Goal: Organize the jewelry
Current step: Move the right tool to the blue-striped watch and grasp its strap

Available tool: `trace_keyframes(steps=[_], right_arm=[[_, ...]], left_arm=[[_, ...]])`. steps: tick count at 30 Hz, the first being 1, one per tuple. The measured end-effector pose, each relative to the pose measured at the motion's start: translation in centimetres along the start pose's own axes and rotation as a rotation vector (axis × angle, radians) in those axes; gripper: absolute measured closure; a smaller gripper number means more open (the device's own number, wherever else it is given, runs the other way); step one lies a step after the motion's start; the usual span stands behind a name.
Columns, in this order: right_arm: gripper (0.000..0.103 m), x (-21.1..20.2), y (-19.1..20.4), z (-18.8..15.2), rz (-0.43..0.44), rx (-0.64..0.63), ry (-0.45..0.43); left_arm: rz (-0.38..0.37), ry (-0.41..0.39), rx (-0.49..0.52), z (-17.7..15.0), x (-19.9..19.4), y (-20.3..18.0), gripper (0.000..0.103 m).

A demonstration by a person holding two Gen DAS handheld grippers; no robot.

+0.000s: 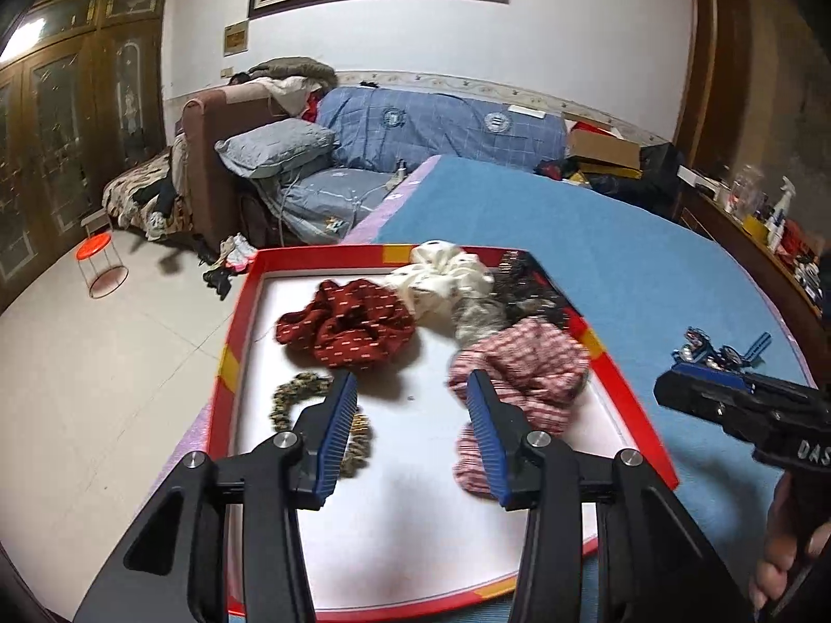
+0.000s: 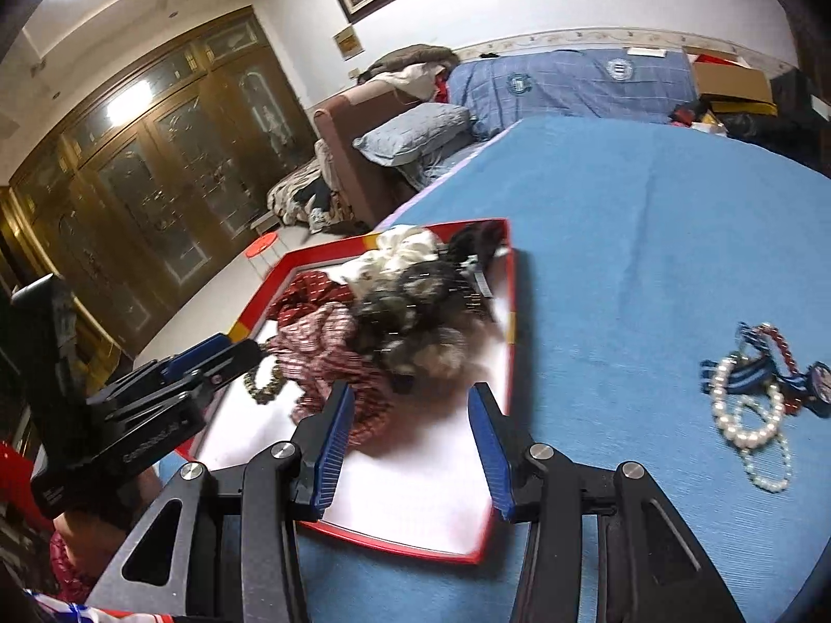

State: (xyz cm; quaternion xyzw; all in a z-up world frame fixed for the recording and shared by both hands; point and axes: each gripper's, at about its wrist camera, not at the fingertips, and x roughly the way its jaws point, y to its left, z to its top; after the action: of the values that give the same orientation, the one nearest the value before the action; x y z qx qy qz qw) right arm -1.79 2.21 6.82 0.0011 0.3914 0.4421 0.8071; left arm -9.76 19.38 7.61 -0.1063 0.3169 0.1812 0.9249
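A red-rimmed tray (image 1: 228, 363) with a white floor lies on the blue cloth. It holds a dark red scrunchie (image 1: 348, 329), a cream one (image 1: 441, 280), a pink plaid one (image 1: 519, 379), a grey fuzzy one (image 1: 480, 319) and an olive braided band (image 1: 306, 394). My left gripper (image 1: 410, 387) hovers open over the tray's near half, nothing between its fingers. My right gripper (image 2: 410, 389) is open too, above the tray's (image 2: 511, 280) near right corner. To its right on the cloth lie pearl strands (image 2: 748, 415), a red bead bracelet (image 2: 779, 348) and a blue striped bow (image 2: 748, 371).
The blue cloth (image 2: 649, 233) spreads wide to the right of the tray. A sofa with blue bedding (image 1: 441, 124), an orange stool (image 1: 98, 254) and a wooden cabinet (image 2: 156, 156) stand beyond. A side shelf with bottles (image 1: 779, 207) runs along the right. A hand (image 1: 789, 560) holds the right gripper.
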Motion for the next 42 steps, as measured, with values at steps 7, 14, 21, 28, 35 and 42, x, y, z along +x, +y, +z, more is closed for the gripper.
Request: trace_keyframes(steps=[7,14,21,28,35,42], right_arm=[[0.046,-2.9,-4.7,0.3,-0.065,0.081,-0.044],[0.047,-7.2,-12.1,0.1,-0.222,0.158,-0.110],[0.047,-9.9,-22.9,0.5,-0.184,0.436,-0.119],[0.047,-7.3,-26.6,1.2,-0.231,0.492,-0.048],[0.041,-6.5,-26.3,0.3,-0.177,0.455,0.056],[0.028,-7.1,-24.3,-0.8,-0.040,0.413,0.100]], left_arm=[[-0.037,-0.002,0.071,0.2,-0.4,-3.6,0.060],[-0.095,0.010,0.144,0.4,-0.4,-7.7,0.060],[-0.178,0.046,0.220,0.5,0.6,-13.2,0.060],[-0.229,0.099,0.292,-0.5,2.2,-17.7,0.060],[-0.237,0.115,0.312,-0.4,2.9,-19.3,0.060],[-0.251,0.160,0.308,-0.3,4.3,-20.1,0.060]])
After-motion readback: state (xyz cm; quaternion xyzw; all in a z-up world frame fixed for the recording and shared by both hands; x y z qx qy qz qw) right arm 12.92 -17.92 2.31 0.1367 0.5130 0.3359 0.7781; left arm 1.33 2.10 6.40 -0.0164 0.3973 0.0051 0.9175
